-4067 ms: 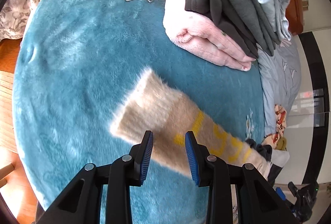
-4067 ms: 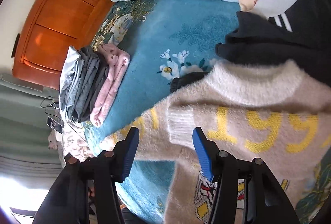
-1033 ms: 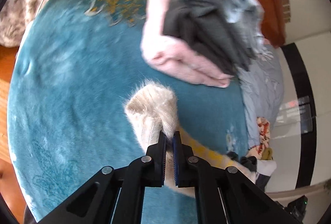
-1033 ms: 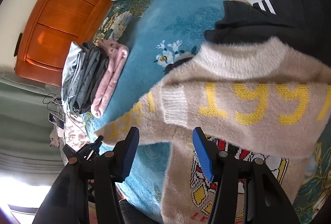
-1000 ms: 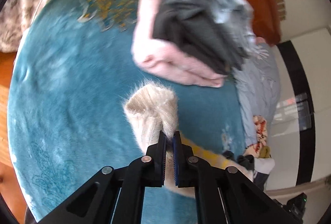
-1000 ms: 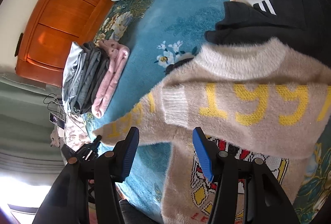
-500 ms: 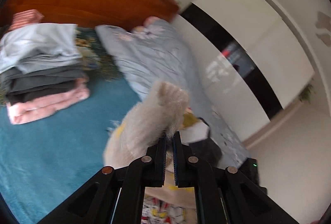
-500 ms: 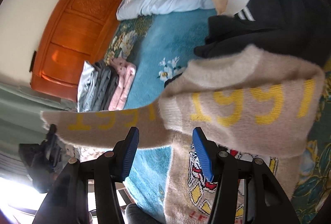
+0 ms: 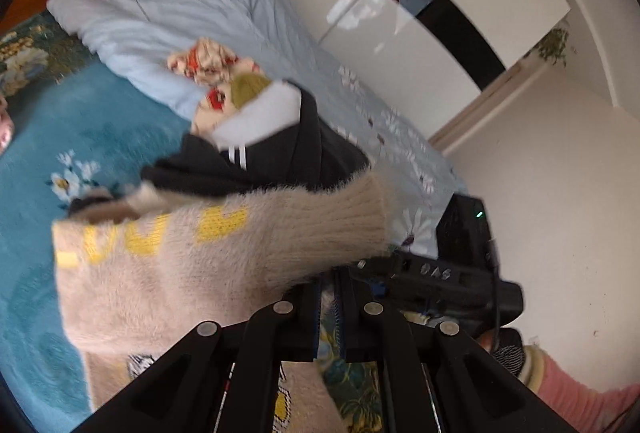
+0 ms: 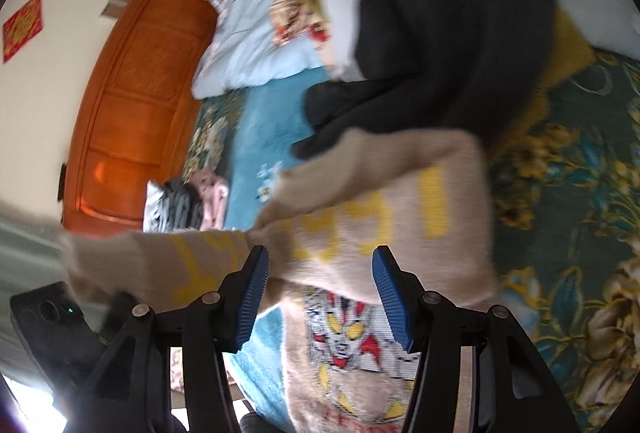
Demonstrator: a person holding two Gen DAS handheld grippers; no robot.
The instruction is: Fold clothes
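The left gripper (image 9: 329,297) is clamped on the ribbed cuff of the beige sweater's sleeve (image 9: 320,229), which is lifted across the sweater's body. The sweater (image 10: 384,209), beige with yellow numerals and a cartoon print, lies on the teal blanket (image 10: 268,121) beside a black garment (image 10: 448,33). The right gripper (image 10: 320,297) hovers above the sweater with its 2 fingers spread and nothing between them. A stack of folded clothes (image 10: 188,209) sits near the wooden headboard (image 10: 132,85).

Black claw (image 10: 320,293) (blue ribbed pads (image 10: 390,297))
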